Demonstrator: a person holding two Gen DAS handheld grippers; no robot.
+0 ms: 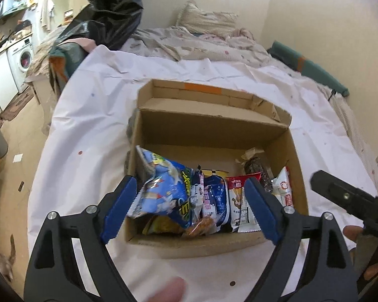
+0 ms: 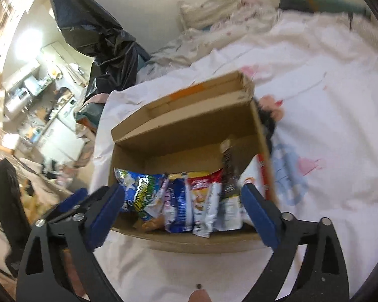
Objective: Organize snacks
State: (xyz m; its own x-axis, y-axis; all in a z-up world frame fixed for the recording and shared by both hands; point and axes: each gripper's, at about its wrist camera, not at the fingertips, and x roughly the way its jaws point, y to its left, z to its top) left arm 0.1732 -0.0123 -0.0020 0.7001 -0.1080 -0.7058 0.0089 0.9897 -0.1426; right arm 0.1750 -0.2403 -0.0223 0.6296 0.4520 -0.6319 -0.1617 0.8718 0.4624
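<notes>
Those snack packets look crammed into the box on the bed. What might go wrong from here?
The big blue chip bag pokes above the cardboard box rim and leans outward, so it might tip out. The box sits on a soft, wrinkled white sheet, so a nudge from either open gripper could shift it.

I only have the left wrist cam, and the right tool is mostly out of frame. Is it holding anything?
Observer: No. The right tool is open with nothing between its pads. It hangs over the near end of the box.
Operator: Any snacks loose on the sheet right of the box?
Observer: None that I can see. The sheet there shows a pink and blue print, blurred.
</notes>
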